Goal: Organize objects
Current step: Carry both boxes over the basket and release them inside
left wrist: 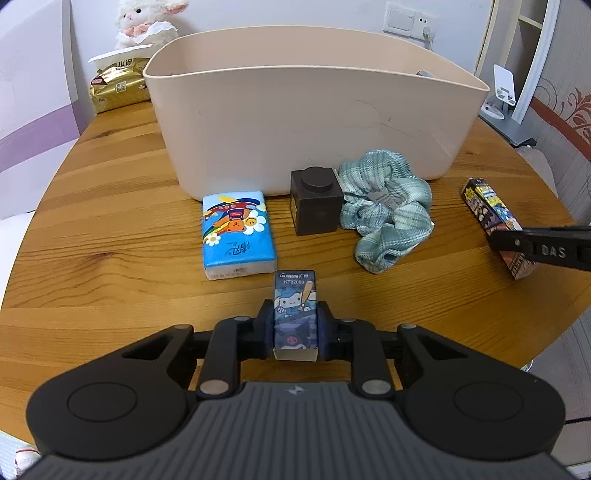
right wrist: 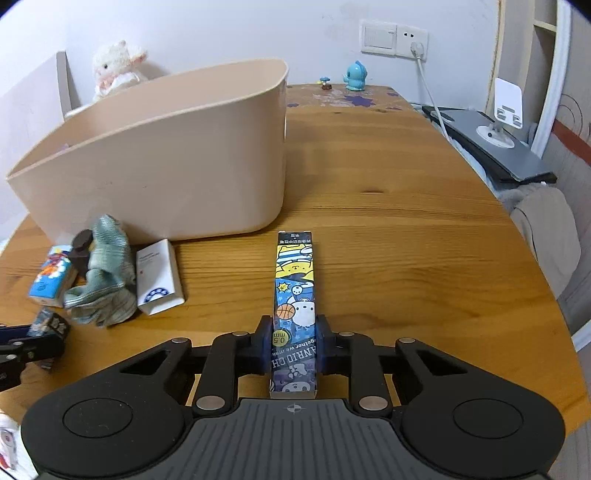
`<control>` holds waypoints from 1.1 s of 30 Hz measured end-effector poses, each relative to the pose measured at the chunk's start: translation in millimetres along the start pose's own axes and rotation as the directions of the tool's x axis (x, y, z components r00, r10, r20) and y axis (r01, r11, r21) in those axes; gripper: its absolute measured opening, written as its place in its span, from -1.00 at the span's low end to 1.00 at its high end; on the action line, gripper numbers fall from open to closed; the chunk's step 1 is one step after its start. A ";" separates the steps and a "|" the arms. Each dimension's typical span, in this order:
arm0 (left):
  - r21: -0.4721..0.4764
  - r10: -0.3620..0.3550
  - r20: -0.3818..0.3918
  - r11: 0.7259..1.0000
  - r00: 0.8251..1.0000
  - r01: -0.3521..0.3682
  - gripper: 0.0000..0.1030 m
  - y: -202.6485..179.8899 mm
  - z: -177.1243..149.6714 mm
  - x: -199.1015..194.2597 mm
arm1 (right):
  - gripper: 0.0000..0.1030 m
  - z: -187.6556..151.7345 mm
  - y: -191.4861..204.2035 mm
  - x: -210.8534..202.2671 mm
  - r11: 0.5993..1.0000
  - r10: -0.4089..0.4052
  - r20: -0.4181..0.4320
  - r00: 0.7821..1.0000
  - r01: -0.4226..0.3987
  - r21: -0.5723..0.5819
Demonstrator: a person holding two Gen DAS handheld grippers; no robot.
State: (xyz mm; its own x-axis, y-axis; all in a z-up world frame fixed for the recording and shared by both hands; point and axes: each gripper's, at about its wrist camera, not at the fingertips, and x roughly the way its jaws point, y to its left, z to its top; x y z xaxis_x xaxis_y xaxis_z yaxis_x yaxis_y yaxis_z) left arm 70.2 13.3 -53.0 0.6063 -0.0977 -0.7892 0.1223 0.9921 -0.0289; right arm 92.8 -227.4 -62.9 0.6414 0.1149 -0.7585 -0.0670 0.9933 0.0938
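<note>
My left gripper [left wrist: 294, 328] is shut on a small cartoon-printed box [left wrist: 295, 310] near the table's front edge. My right gripper [right wrist: 294, 341] is shut on a long cartoon-printed pen box [right wrist: 295, 291], which also shows in the left wrist view [left wrist: 491, 218]. A beige plastic bin [left wrist: 310, 110] stands behind. In front of it lie a blue tissue pack [left wrist: 236, 232], a dark brown block [left wrist: 316, 203] and a teal plaid scrunchie [left wrist: 388, 206]. A white box [right wrist: 157, 277] lies beside the scrunchie [right wrist: 103, 280] in the right wrist view.
A gold snack bag [left wrist: 118, 86] and a plush lamb [left wrist: 144, 22] sit behind the bin. A laptop [right wrist: 491, 147] with a phone stand [right wrist: 506, 107] lies at the right edge. A blue figurine [right wrist: 355, 76] stands at the far end of the wooden table [right wrist: 406, 221].
</note>
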 end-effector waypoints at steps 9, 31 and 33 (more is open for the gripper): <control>-0.018 -0.003 0.109 1.000 0.994 0.005 -0.52 9.8 14.5 -36.0 | -0.59 8.9 -0.7 -57.7 0.999 0.038 0.139 0.990 -0.039 0.003; -0.016 0.099 0.312 0.995 0.945 -0.099 -0.51 9.5 144.7 -40.7 | -0.59 115.0 54.9 -62.8 0.991 0.070 0.325 0.943 -0.030 -0.129; -0.014 0.105 0.283 0.994 0.953 -0.106 -0.51 5.9 153.0 -26.5 | -0.59 121.0 60.8 -51.0 0.990 0.064 0.305 0.950 -0.022 -0.137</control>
State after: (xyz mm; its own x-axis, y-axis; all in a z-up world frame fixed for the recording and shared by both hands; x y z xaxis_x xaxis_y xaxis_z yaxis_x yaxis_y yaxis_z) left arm 175.0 9.7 61.6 0.8135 -0.0109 -0.5815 0.0466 0.9978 0.0465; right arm 148.5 -174.1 59.4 0.8382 0.1695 -0.5183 -0.1854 0.9824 0.0215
